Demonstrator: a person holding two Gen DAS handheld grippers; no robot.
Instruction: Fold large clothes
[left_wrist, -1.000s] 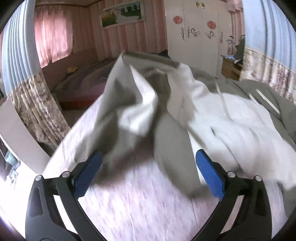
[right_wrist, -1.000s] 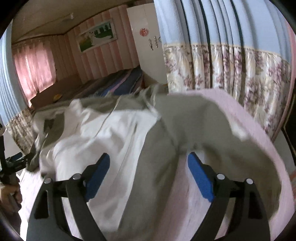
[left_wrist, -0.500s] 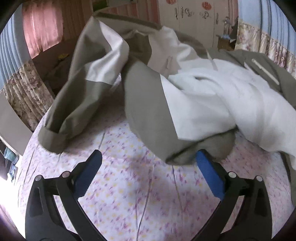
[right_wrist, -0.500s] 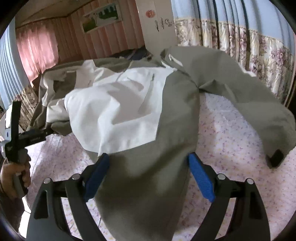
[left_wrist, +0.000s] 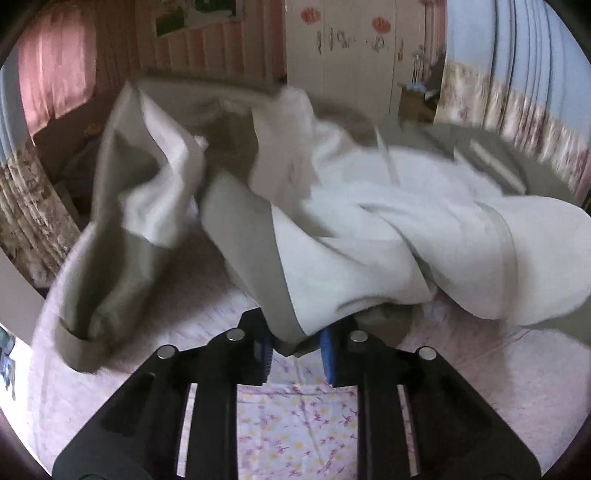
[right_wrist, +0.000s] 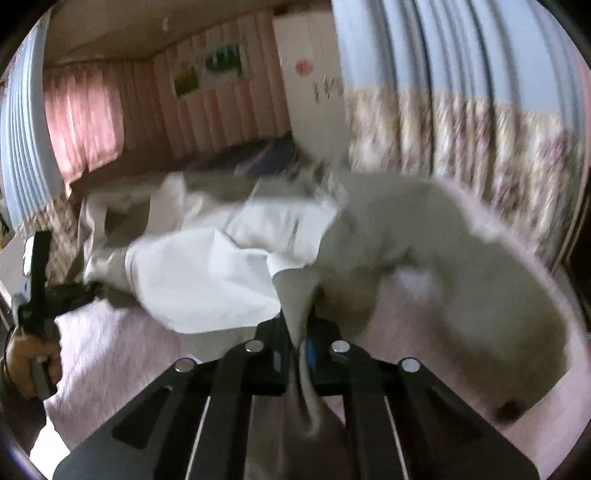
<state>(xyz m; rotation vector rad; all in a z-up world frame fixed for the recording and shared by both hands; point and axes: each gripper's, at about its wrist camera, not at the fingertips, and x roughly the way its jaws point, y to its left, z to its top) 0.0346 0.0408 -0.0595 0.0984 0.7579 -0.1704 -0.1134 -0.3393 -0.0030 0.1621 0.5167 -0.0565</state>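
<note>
The left tool (left_wrist: 295, 354) has just been closing, and its blue pads (left_wrist: 328, 350) now pinch a bunched khaki fold at the near hem of the jacket (left_wrist: 369, 229). The right tool (right_wrist: 300, 350) has also just been closing: its jaws stand almost together with a narrow strip of the same jacket's khaki cloth pulled tight between them and trailing back under the tool's frame.

The jacket is a large khaki and white garment, lying crumpled on a bed (left_wrist: 295, 413) covered with a pink sheet printed with small flowers. In the left wrist view a khaki sleeve (left_wrist: 107, 280) with a turned-up cuff hangs down at the left, and the white panels heap up to the right. In the right wrist view the white part spreads leftward from the pinch, and a khaki sleeve arcs away to the right across the sheet, its dark cuff end (right_wrist: 511, 410) lying near the bed's edge. Both views are blurred.

At the left edge of the right wrist view, a hand (right_wrist: 27, 363) holds the grip of the left tool, whose tip meets the jacket's far hem.
</note>
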